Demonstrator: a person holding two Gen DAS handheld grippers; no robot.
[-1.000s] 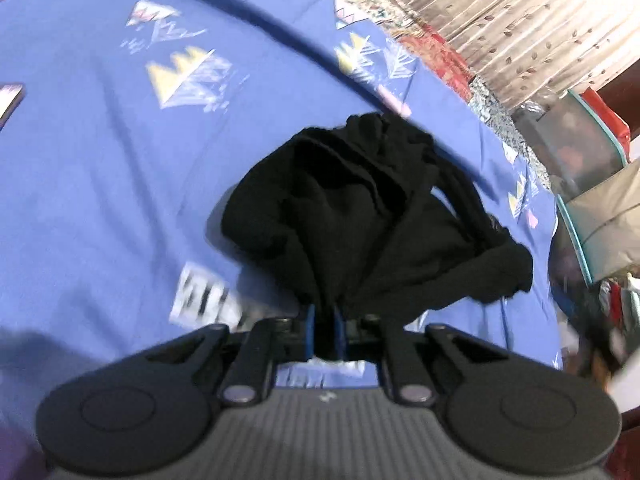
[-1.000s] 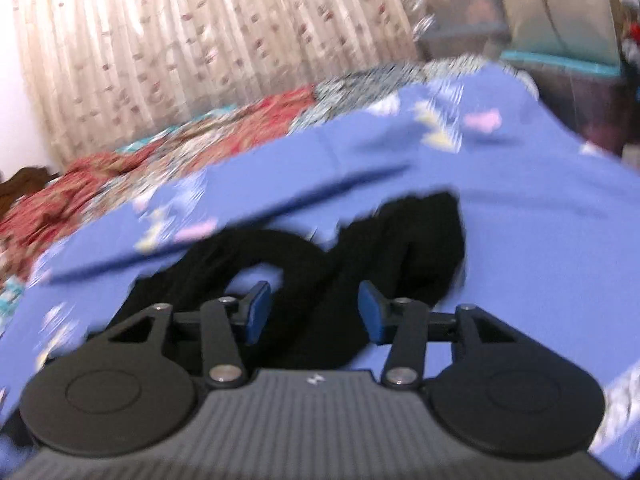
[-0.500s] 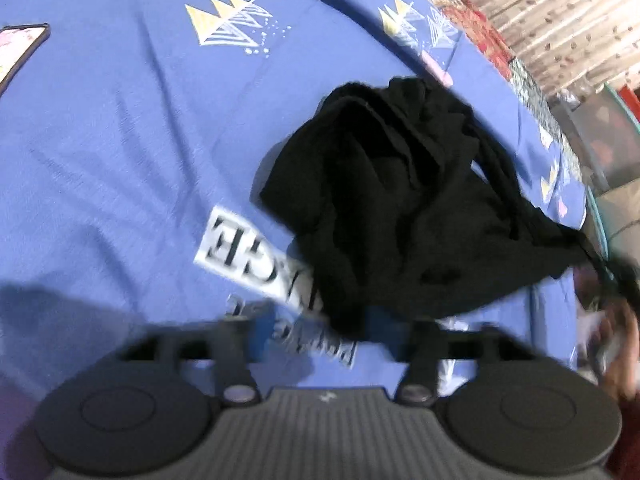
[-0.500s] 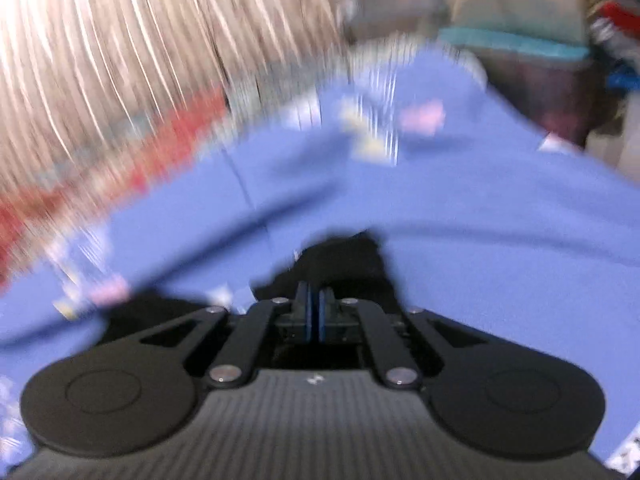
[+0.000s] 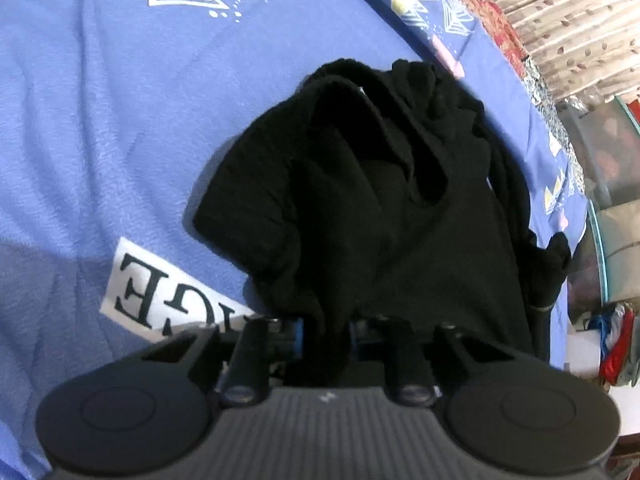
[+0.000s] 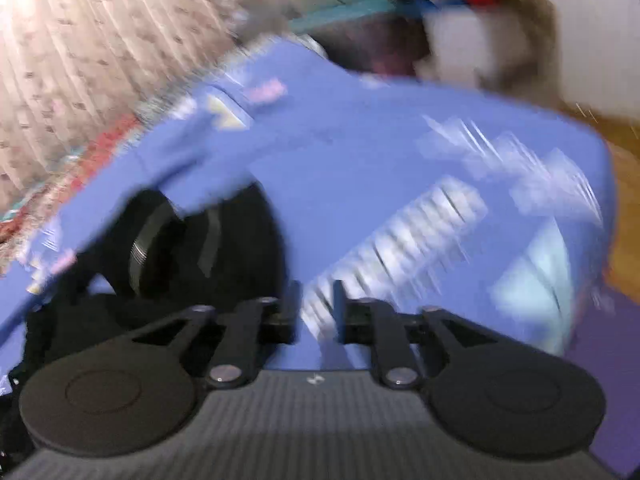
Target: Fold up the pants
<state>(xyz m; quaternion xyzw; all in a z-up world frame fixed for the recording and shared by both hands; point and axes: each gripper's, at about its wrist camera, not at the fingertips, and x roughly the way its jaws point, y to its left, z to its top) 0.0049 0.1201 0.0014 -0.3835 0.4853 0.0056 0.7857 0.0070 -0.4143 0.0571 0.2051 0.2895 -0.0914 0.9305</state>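
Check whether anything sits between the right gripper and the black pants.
Nothing visible does. The right gripper has just been opening, with only blue bedspread showing in its gap. The black pants lie beside it, toward the frame's left, already clamped by the left gripper.

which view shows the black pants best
The left wrist view: the black pants lie crumpled mid-frame on the blue sheet, sharp. The right wrist view is motion-blurred and catches only a dark part at lower left.

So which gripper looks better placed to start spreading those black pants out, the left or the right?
Probably the left. The left gripper is closed on a bunch of the black pants. The right gripper has just been opening with only the blue bedsheet between its fingers.
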